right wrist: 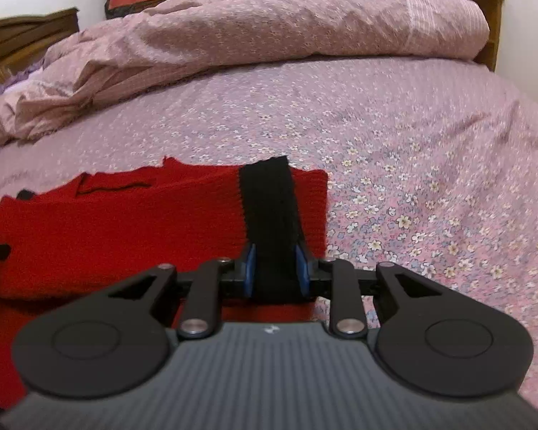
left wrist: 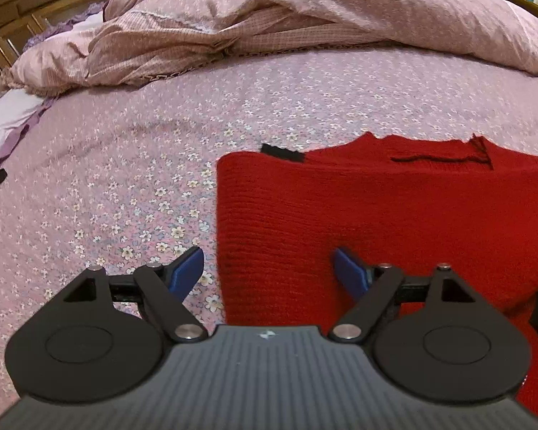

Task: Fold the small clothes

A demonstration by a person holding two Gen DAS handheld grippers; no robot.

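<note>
A red knitted garment (left wrist: 376, 222) lies flat on the floral bedsheet (left wrist: 132, 165), with a black trim piece (left wrist: 282, 153) at its far edge. My left gripper (left wrist: 269, 268) is open, its blue fingertips (left wrist: 188, 267) straddling the garment's left edge, holding nothing. In the right wrist view the same red garment (right wrist: 125, 229) lies left of centre. My right gripper (right wrist: 277, 268) is shut on a black knitted band (right wrist: 269, 208) of the garment, which runs up from between the blue pads (right wrist: 250, 268) over the red cloth.
A rumpled pink duvet (left wrist: 269, 18) is heaped across the far side of the bed, also in the right wrist view (right wrist: 269, 36). A wooden headboard (left wrist: 36, 3) stands at the far left. A small dark object (left wrist: 0, 175) lies at the left bed edge.
</note>
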